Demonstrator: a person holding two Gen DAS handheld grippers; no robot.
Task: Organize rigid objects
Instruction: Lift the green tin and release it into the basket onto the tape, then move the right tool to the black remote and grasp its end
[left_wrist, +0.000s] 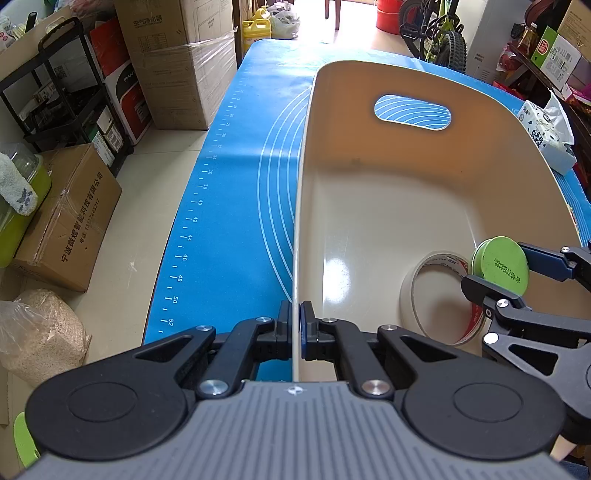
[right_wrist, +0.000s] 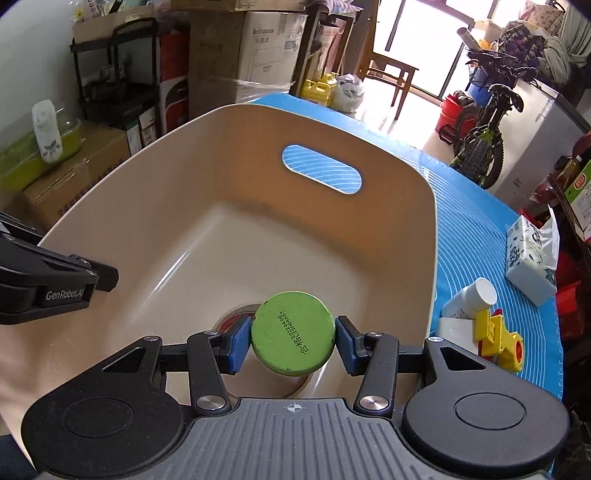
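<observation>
Holding the green can (right_wrist: 293, 334) by its sides, your right gripper (right_wrist: 291, 343) has both blue pads (right_wrist: 238, 345) pressed against it, with the printed round end facing the camera. The can hangs inside the cream basin (right_wrist: 406, 206), above its floor and close to the near wall. Directly beneath and behind it, a roll of tape (left_wrist: 436, 295) lies on the basin floor; from the right wrist view only a sliver of the roll shows past the can.

Your left gripper (left_wrist: 295, 332) is closed on the basin's left rim (left_wrist: 297, 221), one finger outside the wall and one inside, pinching the thin edge. From that side you can see the can (left_wrist: 500, 264) gripped at the lower right, just beside the tape roll.

Outside the basin, on the blue mat (right_wrist: 480, 236) covering the bench, sit a white bottle (right_wrist: 471, 297), a yellow toy piece (right_wrist: 498, 339) and a tissue pack (right_wrist: 532, 258), all well apart from the can.
</observation>
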